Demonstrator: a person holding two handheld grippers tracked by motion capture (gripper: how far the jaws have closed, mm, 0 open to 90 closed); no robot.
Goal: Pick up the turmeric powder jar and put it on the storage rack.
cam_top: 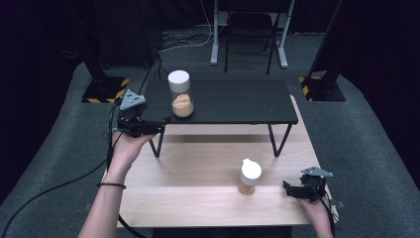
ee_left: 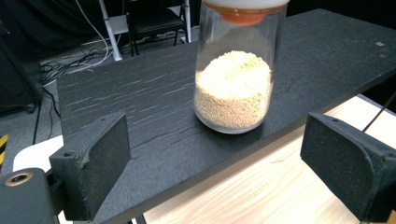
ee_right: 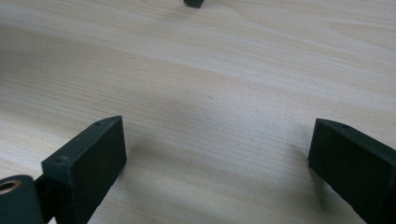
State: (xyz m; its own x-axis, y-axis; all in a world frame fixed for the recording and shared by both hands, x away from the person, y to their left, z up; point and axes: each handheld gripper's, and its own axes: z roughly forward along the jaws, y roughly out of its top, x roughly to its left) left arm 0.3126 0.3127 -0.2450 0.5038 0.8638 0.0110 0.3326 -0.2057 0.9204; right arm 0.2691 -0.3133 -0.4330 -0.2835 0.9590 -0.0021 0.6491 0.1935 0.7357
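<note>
Tall jar (cam_top: pixel 180 94) of pale grains, white lid, upright on the black shelf (cam_top: pixel 233 101), near the shelf's left front corner. Left gripper (cam_top: pixel 157 125) at that corner, just short of the jar, jaws wide apart, nothing between. Right gripper (cam_top: pixel 288 188) well apart from the jar, low over the wooden table (cam_top: pixel 198 168), jaws apart, empty. Small bottle (cam_top: pixel 249 176) beside it.

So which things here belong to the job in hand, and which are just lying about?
In the job: tall glass jar of grains on the black shelf; open left gripper facing it.

Lying about: small white-capped bottle; right gripper, open; chair.
</note>
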